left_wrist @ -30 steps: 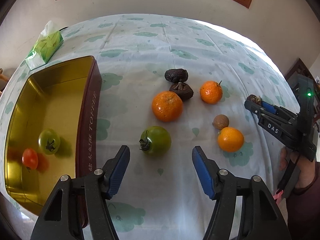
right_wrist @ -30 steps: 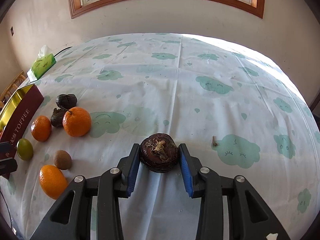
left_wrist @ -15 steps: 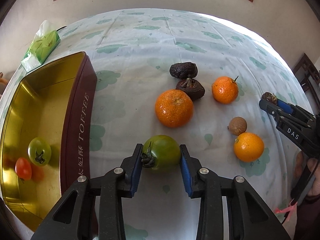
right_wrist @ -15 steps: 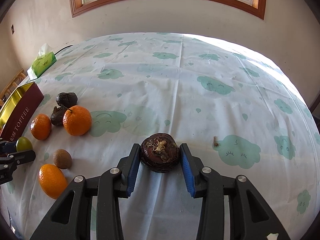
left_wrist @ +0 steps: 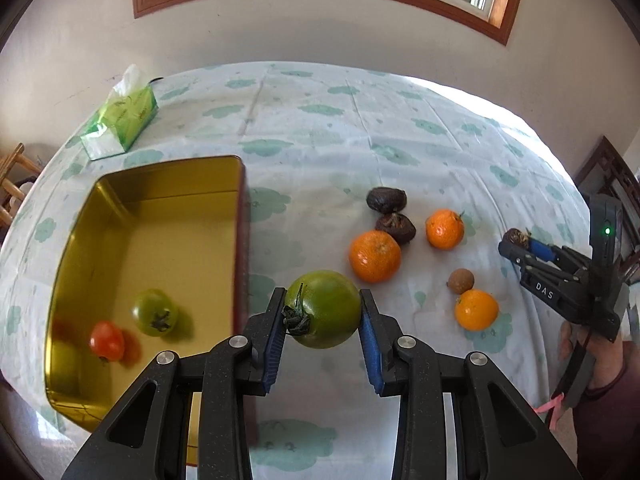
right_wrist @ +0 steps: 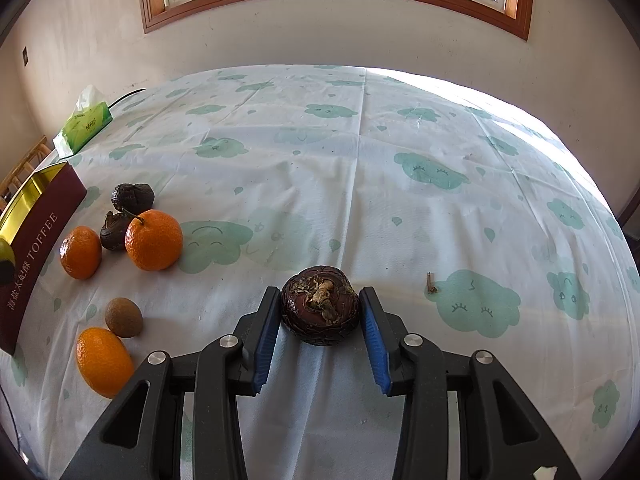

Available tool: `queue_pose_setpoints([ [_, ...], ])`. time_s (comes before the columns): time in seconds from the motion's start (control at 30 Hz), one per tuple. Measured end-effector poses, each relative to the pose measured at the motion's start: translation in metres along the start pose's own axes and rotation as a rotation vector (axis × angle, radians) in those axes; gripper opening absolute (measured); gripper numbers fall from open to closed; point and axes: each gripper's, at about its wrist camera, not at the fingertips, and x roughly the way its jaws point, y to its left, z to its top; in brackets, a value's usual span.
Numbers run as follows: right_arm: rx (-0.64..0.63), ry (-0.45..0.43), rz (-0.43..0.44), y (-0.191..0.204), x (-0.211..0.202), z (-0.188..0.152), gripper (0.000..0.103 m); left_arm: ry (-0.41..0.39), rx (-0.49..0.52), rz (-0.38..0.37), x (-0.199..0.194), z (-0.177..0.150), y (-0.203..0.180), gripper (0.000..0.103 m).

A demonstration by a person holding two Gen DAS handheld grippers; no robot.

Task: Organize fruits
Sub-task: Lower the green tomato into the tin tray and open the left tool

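In the left wrist view, the left gripper [left_wrist: 322, 330] is clamped on a green tomato [left_wrist: 323, 309], its blue pads pressing both flanks and the stem pointing left; the fruit appears lifted clear of the tablecloth [left_wrist: 320, 128], just beside the long right wall of the gold toffee tin [left_wrist: 160, 184], probably to go in with the green tomato in the tin [left_wrist: 155, 312] and the red tomato [left_wrist: 106, 341] near its front left corner. Three oranges, two dark wrinkled fruits and a small brown fruit [left_wrist: 461, 281] wait toward the table's right edge. In the right wrist view, the right gripper [right_wrist: 319, 330] grips a dark wrinkled fruit [right_wrist: 320, 305] low over the table's front middle, seemingly holding it ready for sorting.
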Motion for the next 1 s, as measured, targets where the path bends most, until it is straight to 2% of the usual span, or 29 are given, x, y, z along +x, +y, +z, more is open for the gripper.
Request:
queue_pose_setpoints([
  [0.17,0.000,0.000,0.000,0.000,0.000,0.000,0.038,-0.018,-0.050,0.078,-0.016,-0.004,0.045,0.035],
  [0.43,0.000,0.000,0.000,0.000,0.000,0.000,0.038,0.089,-0.127,0.145,-0.009,-0.034,0.101,0.035],
  [0.77,0.000,0.000,0.000,0.000,0.000,0.000,0.038,0.159,-0.147,0.178,0.006,-0.054,0.120,0.035],
  [1.0,-0.002,0.001,-0.002,0.000,0.000,0.000,0.038,0.167,-0.136,0.207,0.013,-0.055,0.126,0.036],
])
